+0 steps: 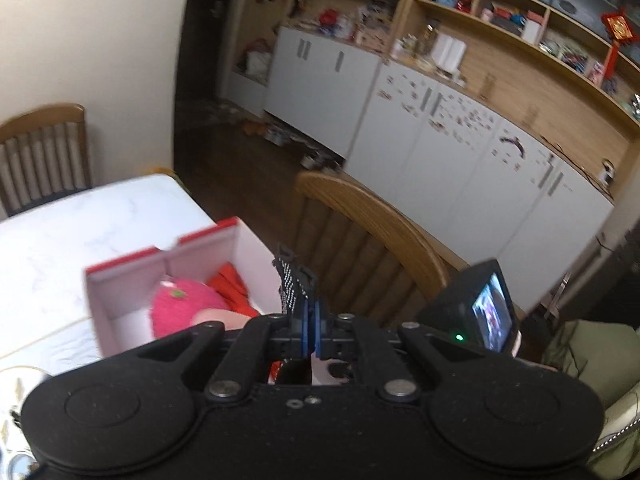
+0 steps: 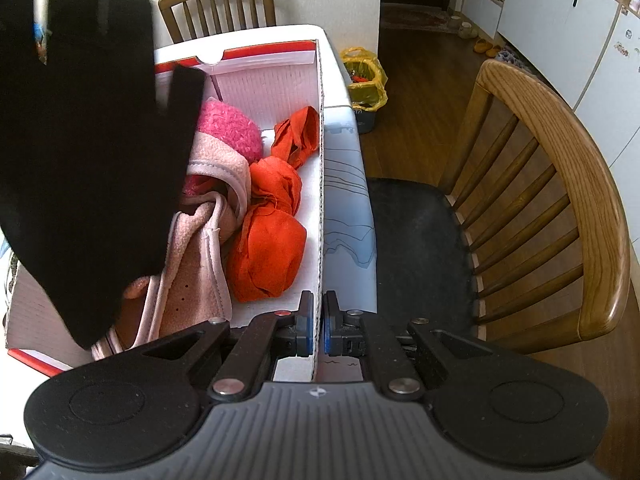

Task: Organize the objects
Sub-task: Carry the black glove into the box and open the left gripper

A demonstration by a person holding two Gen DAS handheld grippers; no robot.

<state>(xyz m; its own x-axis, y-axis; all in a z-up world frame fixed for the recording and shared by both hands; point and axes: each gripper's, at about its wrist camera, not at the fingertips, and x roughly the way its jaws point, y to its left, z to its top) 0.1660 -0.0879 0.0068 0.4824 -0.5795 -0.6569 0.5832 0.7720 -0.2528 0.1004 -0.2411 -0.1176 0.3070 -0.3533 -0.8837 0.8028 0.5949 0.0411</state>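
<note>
Glove (image 2: 80, 152) spread over box (image 2: 320, 184) — right view only.

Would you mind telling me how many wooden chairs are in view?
2. One wooden chair stands at the far end of the table, against the wall; the other stands beside the table. Others may be out of frame.

box (image 2: 320, 168): white card, red rim — open, on table
glove (image 2: 84, 152): black — hanging fingers-up over box
pink plush (image 2: 232, 128): inside box
orange cloth (image 2: 272, 232): knotted, by box's right wall
</note>
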